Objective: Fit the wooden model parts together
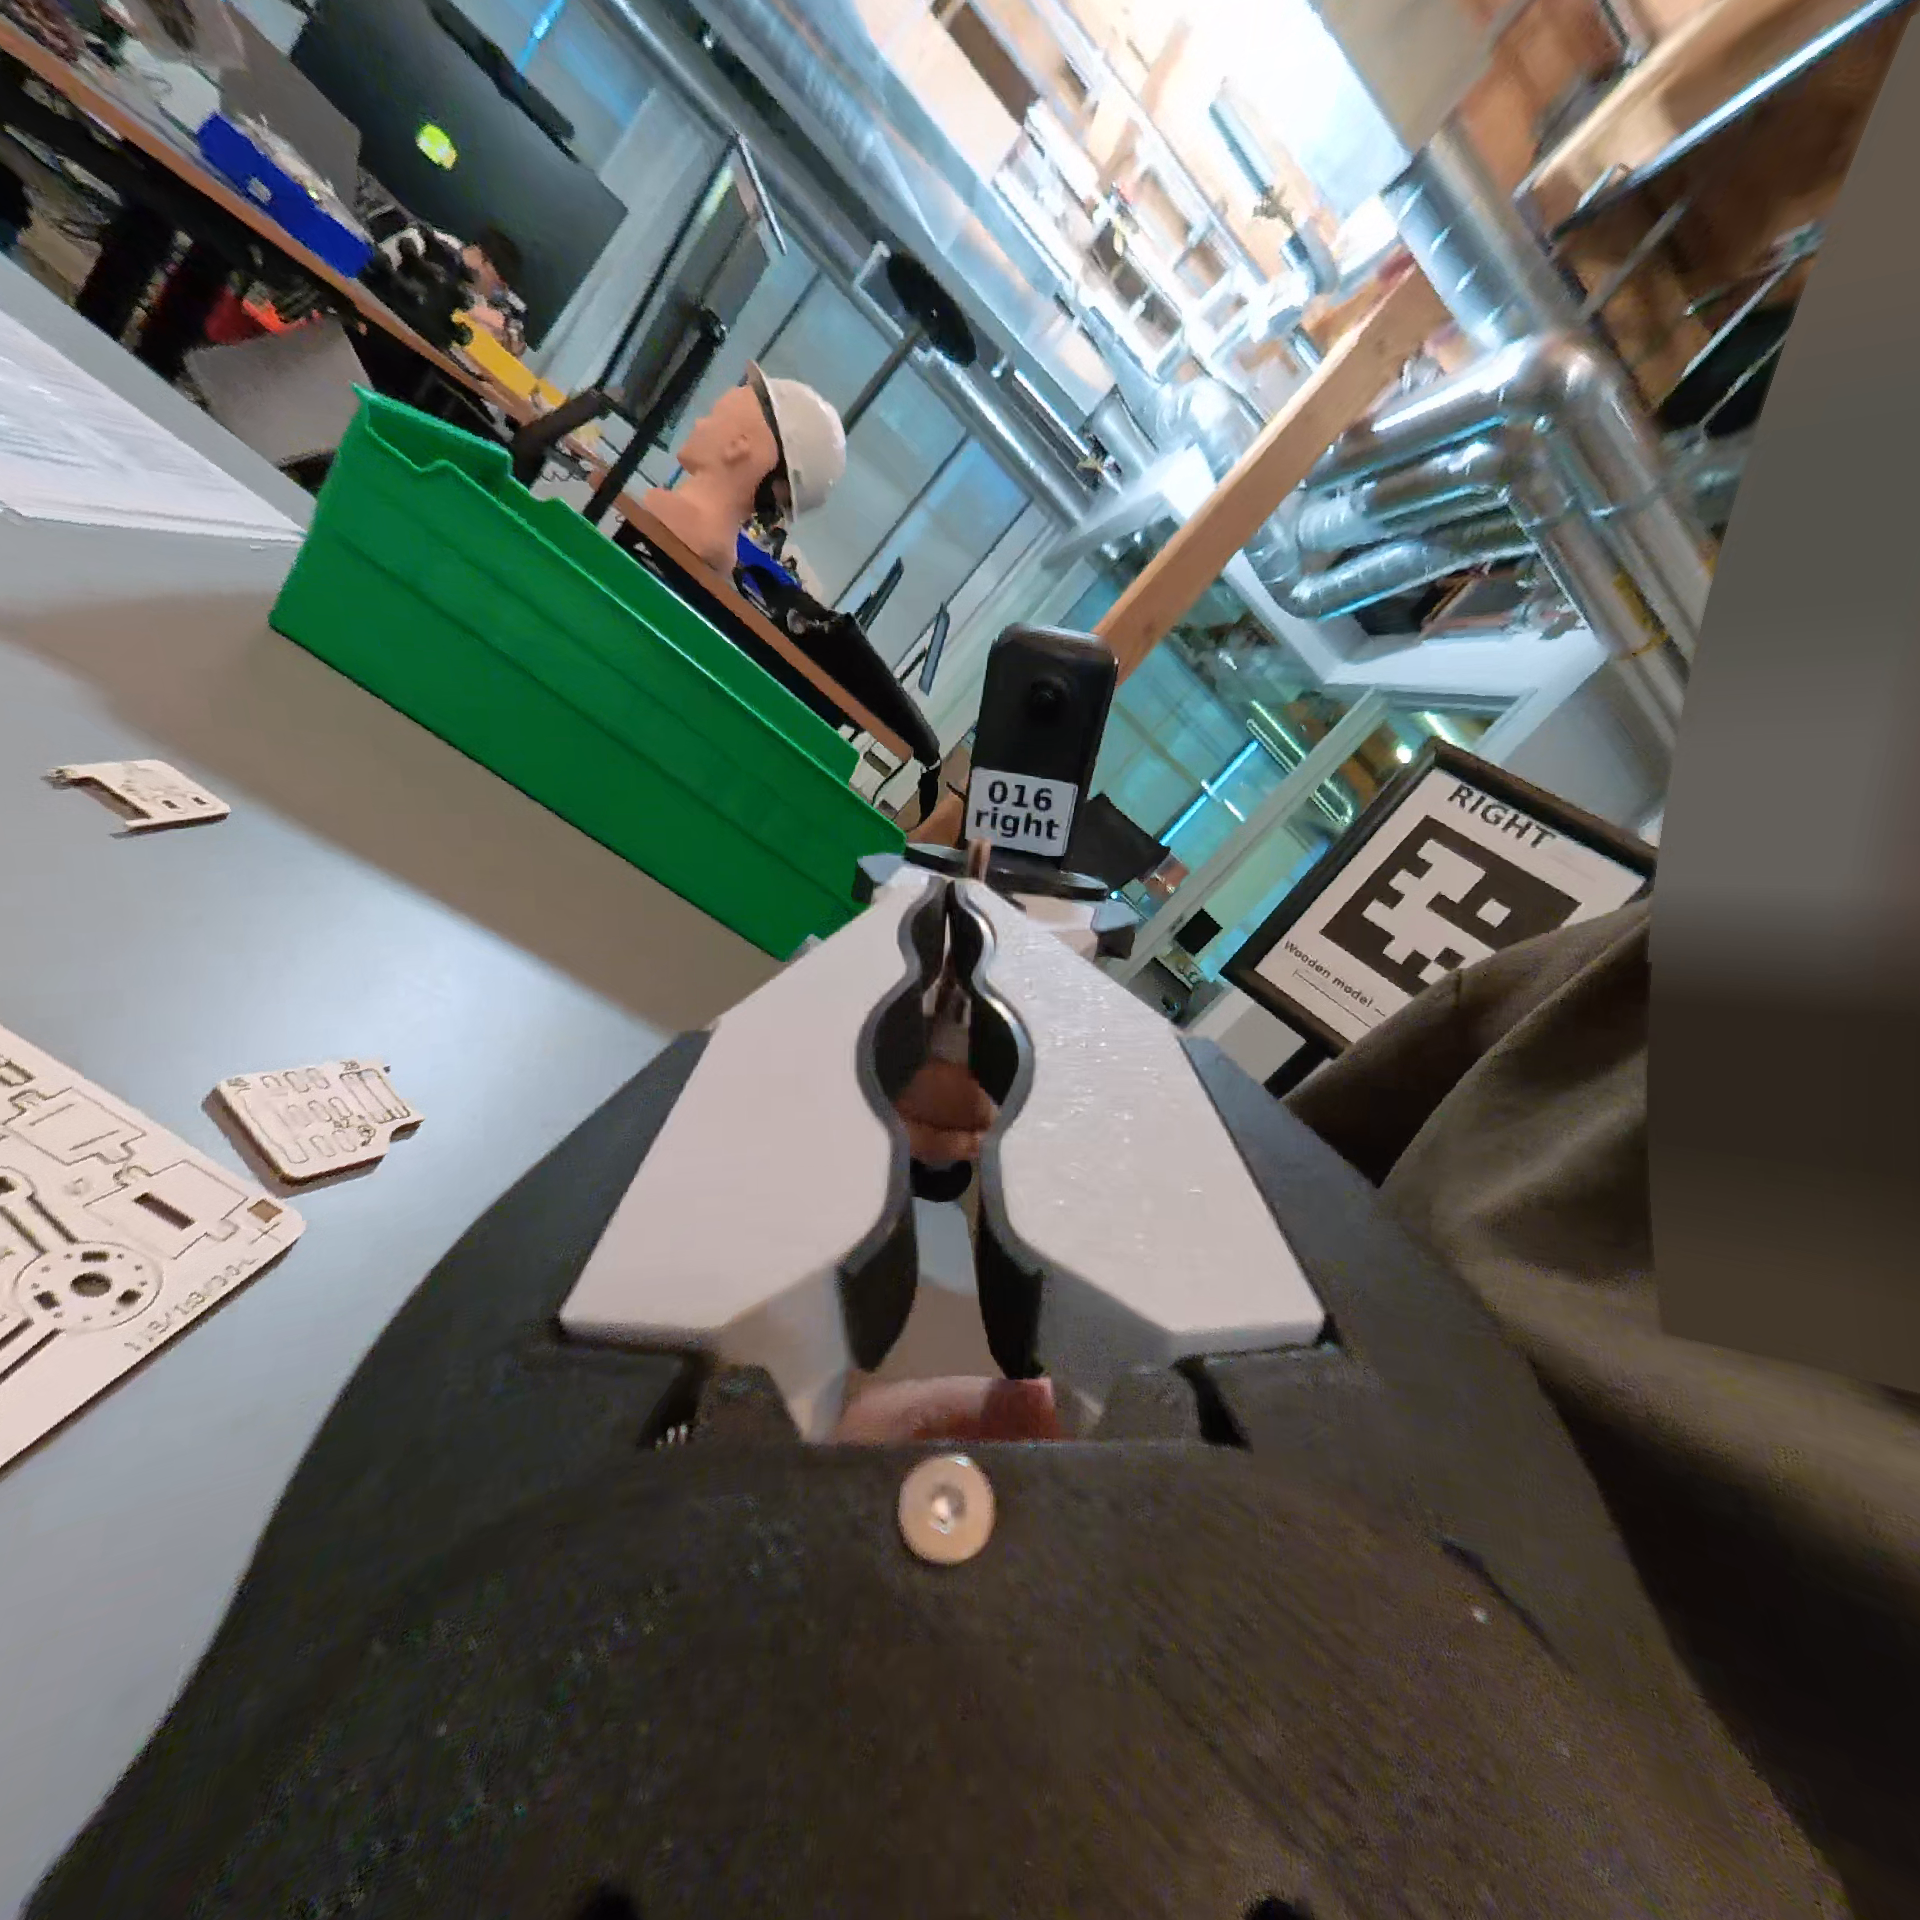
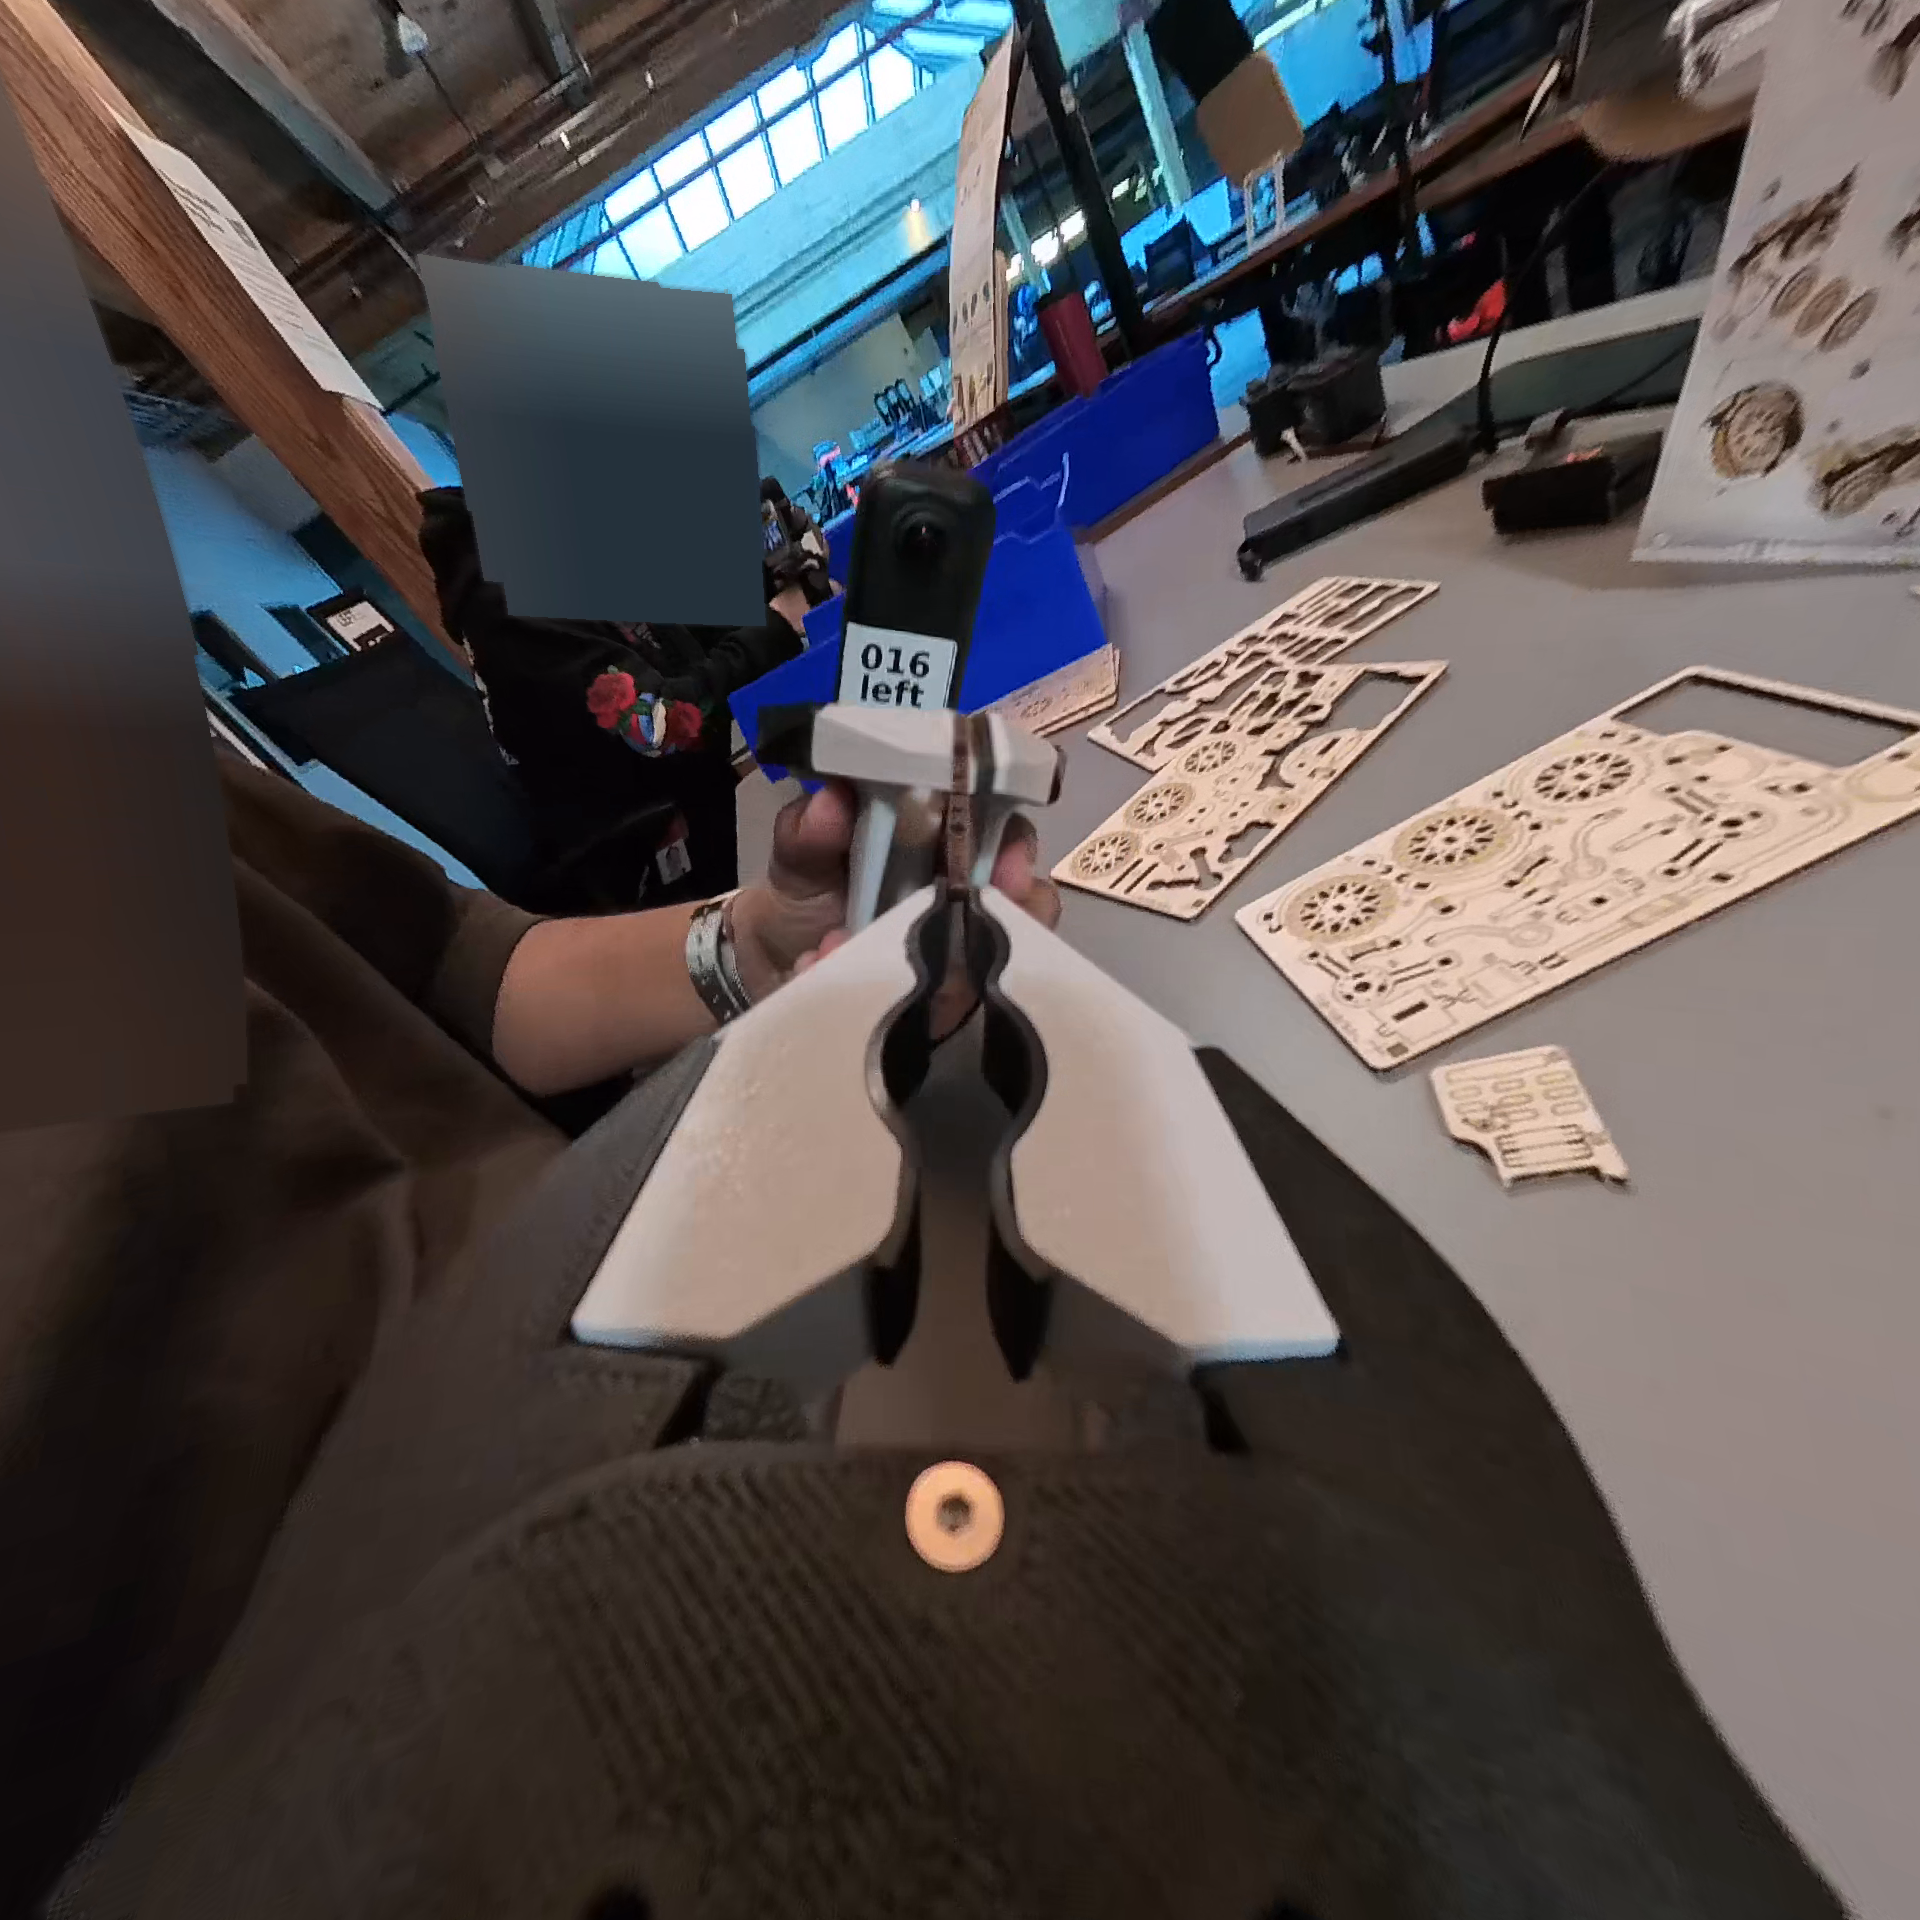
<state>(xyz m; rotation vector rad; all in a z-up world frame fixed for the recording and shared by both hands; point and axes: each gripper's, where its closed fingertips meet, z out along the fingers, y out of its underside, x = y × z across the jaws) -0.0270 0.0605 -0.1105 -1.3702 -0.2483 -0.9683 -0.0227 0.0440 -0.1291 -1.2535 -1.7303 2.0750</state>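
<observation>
Claws (image 1: 951, 894) (image 2: 961, 914) meet tip to tip, both pinching one thin wooden piece (image 2: 964, 821).

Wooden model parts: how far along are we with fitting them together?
Done: pieces are punched out of the wooden sheets, which show empty cut-outs. In hand: the left gripper and the right gripper meet tip to tip, both shut on a thin wooden part. Left: no assembled model shows; two small fret pieces lie untouched.
</observation>
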